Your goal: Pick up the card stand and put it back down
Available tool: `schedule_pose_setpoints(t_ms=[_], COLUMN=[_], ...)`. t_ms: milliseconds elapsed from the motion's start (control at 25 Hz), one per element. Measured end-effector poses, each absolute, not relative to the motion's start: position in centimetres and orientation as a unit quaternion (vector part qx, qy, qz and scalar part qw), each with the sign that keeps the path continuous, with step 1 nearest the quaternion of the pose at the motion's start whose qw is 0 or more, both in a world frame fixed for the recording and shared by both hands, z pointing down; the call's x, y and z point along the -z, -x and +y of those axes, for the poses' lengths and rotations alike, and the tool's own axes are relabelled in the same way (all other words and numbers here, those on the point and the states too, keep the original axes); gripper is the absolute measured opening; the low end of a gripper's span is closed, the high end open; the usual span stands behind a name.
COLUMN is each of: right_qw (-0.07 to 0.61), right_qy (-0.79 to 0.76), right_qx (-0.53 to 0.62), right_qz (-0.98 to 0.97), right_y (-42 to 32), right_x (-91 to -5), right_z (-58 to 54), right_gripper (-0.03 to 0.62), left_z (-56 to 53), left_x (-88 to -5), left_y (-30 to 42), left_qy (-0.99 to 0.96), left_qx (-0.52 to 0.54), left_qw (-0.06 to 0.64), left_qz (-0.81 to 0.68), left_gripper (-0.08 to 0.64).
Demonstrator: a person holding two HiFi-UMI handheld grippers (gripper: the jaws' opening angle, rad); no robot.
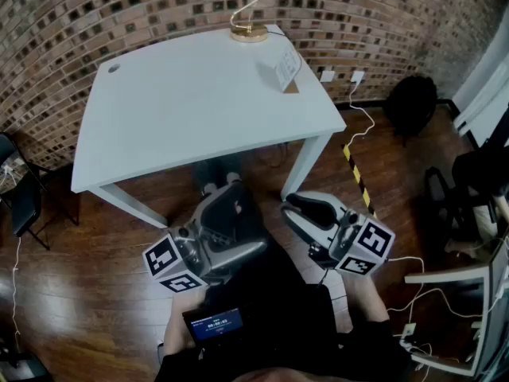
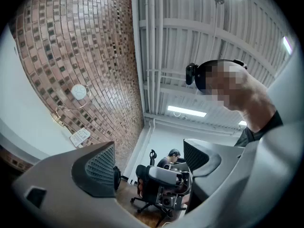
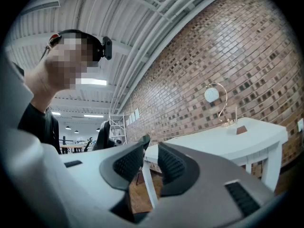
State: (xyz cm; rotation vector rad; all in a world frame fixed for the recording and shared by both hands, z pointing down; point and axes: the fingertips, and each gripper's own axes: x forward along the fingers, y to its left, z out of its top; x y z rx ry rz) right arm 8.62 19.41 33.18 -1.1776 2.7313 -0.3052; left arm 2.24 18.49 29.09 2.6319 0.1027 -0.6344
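The card stand (image 1: 286, 68), a small white sign on a brown base, stands near the right edge of the white table (image 1: 183, 102). It also shows small in the left gripper view (image 2: 80, 137) and as a brown wedge in the right gripper view (image 3: 241, 129). Both grippers hang low in front of the person, well short of the table. My left gripper (image 1: 227, 213) is open, its jaws wide apart (image 2: 148, 163) with nothing between them. My right gripper (image 1: 306, 213) has its jaws close together with a narrow gap (image 3: 151, 144), and they are empty.
A lamp with a gold base (image 1: 249, 32) stands at the table's far edge by the brick wall. A black chair (image 1: 20, 189) is on the left. Cables, yellow-black tape (image 1: 354, 173), a black bag (image 1: 409, 102) and a white frame (image 1: 469, 293) lie to the right.
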Motion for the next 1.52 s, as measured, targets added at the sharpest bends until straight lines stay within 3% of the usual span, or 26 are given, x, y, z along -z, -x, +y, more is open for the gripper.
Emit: schedule_pose_setpoints(t_ms=[1520], right_qw=[0.064], right_qy=[0.363], right_qx=[0.06], right_qz=[0.928], right_y=[-14.4], right_x=[-30.8], right_z=[1.0], right_gripper=[0.123], left_z=[3.4], left_x=[-27.2], left_y=[-7.4], left_qy=[-0.963], left_qx=[0.218], left_qw=[0.157], left_qz=[-0.018], left_gripper=[0.446])
